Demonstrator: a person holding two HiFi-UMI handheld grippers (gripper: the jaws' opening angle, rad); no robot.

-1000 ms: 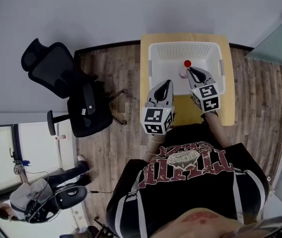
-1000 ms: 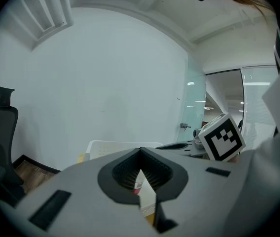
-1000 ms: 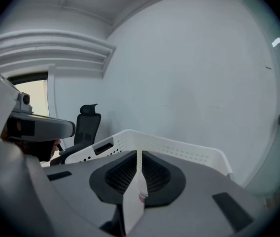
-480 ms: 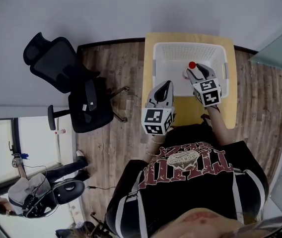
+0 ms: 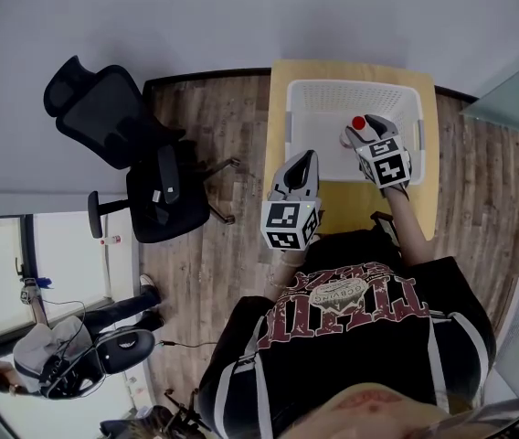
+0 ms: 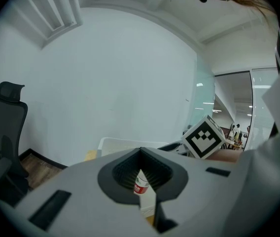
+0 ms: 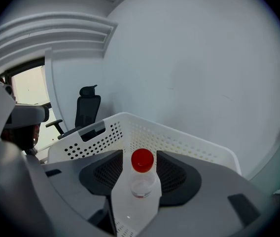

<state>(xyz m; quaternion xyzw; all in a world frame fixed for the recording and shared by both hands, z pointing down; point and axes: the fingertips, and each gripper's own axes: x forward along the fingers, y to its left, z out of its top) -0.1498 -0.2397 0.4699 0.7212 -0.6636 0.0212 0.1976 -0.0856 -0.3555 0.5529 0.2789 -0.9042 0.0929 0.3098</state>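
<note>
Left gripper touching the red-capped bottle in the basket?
Apart. Head view shows the left gripper at the near-left corner of the white basket, with bare basket floor between it and the red-capped bottle by the right gripper.

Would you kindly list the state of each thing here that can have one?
Basket: upright on the table, open-topped.
Bottle: upright inside the basket, red cap on.
Right gripper: jaws apart, one on either side of the bottle.
Left gripper: jaws together, nothing between them.
Office chair: upright on the floor, unoccupied.
</note>
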